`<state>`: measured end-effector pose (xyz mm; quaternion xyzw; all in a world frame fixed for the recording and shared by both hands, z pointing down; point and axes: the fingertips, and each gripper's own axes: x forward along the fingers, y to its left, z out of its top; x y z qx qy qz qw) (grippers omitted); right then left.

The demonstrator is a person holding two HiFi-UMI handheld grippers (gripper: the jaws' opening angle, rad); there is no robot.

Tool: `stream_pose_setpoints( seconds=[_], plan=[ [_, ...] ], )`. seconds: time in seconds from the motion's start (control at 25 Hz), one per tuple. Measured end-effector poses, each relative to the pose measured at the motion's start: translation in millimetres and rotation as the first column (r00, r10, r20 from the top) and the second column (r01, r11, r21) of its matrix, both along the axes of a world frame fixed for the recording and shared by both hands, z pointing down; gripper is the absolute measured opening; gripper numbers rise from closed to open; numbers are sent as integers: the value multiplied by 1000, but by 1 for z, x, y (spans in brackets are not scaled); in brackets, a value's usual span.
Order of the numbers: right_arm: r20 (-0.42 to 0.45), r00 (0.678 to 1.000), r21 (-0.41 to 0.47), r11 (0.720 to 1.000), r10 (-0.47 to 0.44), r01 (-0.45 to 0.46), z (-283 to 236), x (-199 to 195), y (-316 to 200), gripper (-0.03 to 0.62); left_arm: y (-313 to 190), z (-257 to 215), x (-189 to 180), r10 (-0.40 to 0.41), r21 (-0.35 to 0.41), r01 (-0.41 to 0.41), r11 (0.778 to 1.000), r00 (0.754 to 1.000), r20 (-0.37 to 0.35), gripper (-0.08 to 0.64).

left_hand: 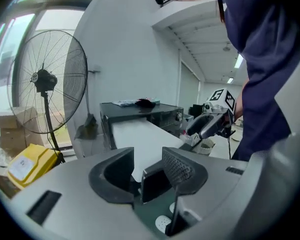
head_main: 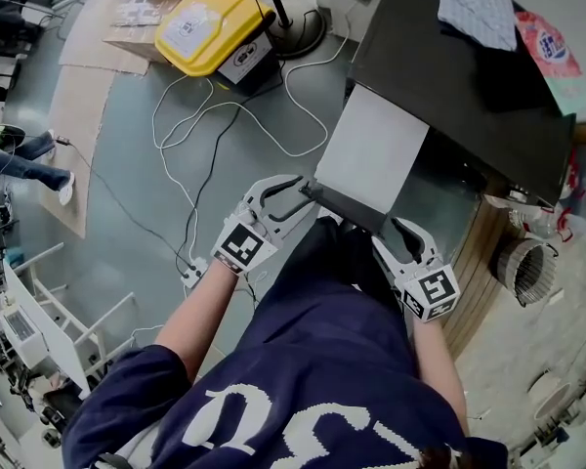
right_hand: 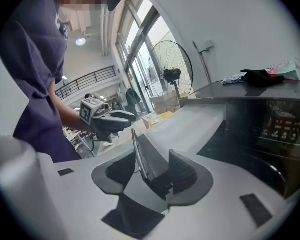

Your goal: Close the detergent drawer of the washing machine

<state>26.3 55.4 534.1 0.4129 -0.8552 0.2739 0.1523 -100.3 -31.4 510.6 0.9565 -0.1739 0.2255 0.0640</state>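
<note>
The dark washing machine stands at the upper right of the head view. Its detergent drawer is pulled far out toward me, white on top with a dark front panel. My left gripper is at the panel's left end and my right gripper at its right end. In the left gripper view the jaws stand open with the panel's corner between them. In the right gripper view the jaws are also open, astride the panel's thin edge. Neither pair of pads visibly presses on it.
A yellow case, a fan's base and loose white cables lie on the grey floor to the left. Cloth items rest on the machine's top. A white rack stands at lower left. The standing fan is beside the machine.
</note>
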Motion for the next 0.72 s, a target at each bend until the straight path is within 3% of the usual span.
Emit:
stream_pose_setpoints(
  seconds=[0.2, 0.36, 0.6, 0.72],
  plan=[
    [-20, 998, -40, 998, -52, 51, 13, -6, 13, 221, 14, 25, -9, 21, -84, -19, 996, 999, 24, 180],
    [-26, 997, -45, 996, -78, 77, 21, -17, 16, 198, 16, 40, -5, 47, -94, -41, 995, 997, 59, 184],
    [-3, 998, -58, 997, -59, 58, 22, -19, 13, 108, 14, 41, -2, 23, -145, -20, 989, 999, 24, 184],
    [-1, 997, -65, 995, -75, 75, 20, -18, 13, 101, 15, 40, -1, 12, -160, -8, 987, 1000, 27, 184]
  ],
)
